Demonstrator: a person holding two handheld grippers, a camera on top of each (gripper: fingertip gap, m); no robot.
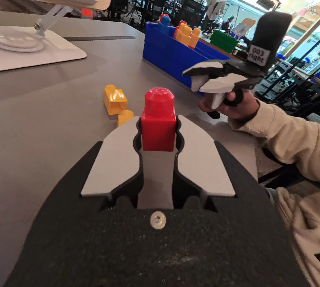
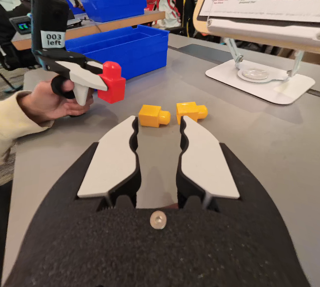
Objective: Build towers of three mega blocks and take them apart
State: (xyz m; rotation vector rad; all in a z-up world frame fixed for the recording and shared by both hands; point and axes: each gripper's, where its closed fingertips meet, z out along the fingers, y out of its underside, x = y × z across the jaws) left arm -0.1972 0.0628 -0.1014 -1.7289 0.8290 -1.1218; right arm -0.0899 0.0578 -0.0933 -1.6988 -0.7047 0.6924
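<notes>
Right wrist view: the right gripper is being held with its jaws open and nothing between them, just short of two yellow blocks lying on their sides on the grey worktop. The near yellow block is lying just ahead of the left fingertip, stud pointing right; the far yellow block is partly hidden behind the right fingertip. Off to the left of these jaws, the red block is being carried clear of the worktop by the left gripper, whose jaws are being pressed against its two flat sides, stud up.

Judging from this, a yellow block is probably to be picked next and mated with the red one. The jaws should be centred on one block only, so that the neighbour is not being nudged. The flat sides, not the stud, should be pinched. Since the block is lying down, it must be turned upright before the stud and hollow are being lined up, and the red block should be kept level and steady meanwhile.
</notes>
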